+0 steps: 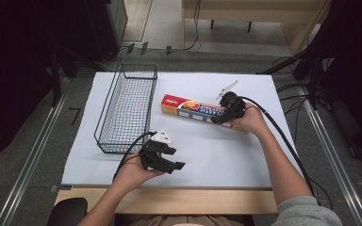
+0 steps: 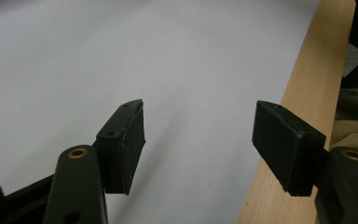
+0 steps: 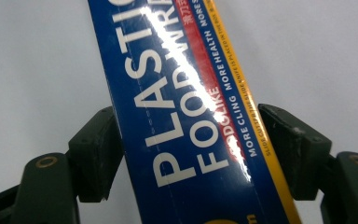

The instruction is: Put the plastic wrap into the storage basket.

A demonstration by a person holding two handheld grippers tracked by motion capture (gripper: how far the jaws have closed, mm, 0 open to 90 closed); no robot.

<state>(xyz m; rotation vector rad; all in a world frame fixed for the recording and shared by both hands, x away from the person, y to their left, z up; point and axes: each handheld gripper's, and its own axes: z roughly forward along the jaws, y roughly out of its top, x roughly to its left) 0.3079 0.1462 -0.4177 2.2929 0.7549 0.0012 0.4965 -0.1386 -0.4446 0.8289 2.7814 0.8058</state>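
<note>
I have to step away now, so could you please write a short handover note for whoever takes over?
Right gripper: fingers on both sides of the plastic food wrap box, which lies flat on the white table; a firm grip cannot be confirmed.
Left gripper: open, empty, near the table's front edge.
Wire basket: empty, left of the box.
Done: box reached. Left: probably lifting it into the basket.

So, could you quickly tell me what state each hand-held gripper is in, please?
Left hand-held gripper: open, empty.
Right hand-held gripper: shut on the plastic wrap box.
</note>
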